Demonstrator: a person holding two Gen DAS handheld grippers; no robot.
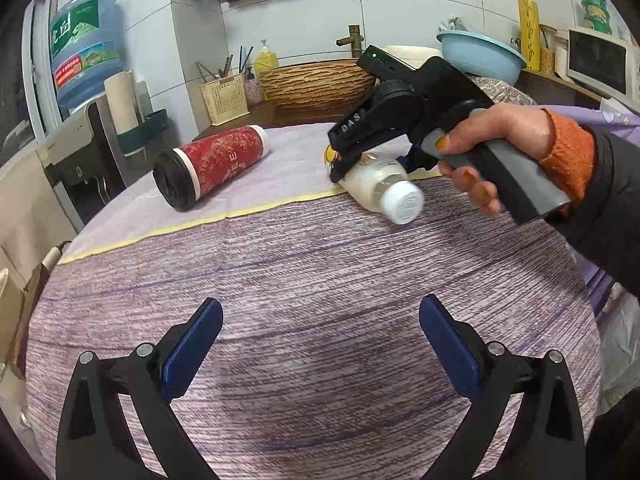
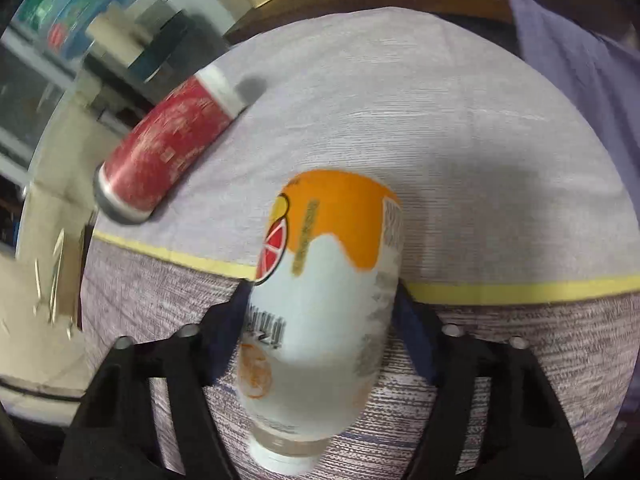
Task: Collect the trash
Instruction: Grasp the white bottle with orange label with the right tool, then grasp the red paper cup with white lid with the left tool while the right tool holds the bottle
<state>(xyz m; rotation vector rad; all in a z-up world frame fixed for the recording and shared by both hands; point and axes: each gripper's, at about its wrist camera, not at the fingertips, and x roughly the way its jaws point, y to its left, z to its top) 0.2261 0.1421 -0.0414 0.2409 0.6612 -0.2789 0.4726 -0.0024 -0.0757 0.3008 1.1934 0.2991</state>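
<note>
- The left wrist view alone shows the right gripper (image 1: 362, 164) from outside, a bare hand (image 1: 496, 148) on its handle, and the bottle's white cap pointing toward the camera.
- The right wrist view alone shows the bottle's (image 2: 324, 304) orange-and-white label, its body clamped between the right fingers (image 2: 224, 340).
- The left gripper (image 1: 320, 344) hangs over the table (image 1: 280, 264), fingers spread wide, holding nothing.
- A red cup (image 1: 212, 166) lies on its side, well apart from the bottle (image 1: 380, 186); I cannot tell what either holds.
</note>
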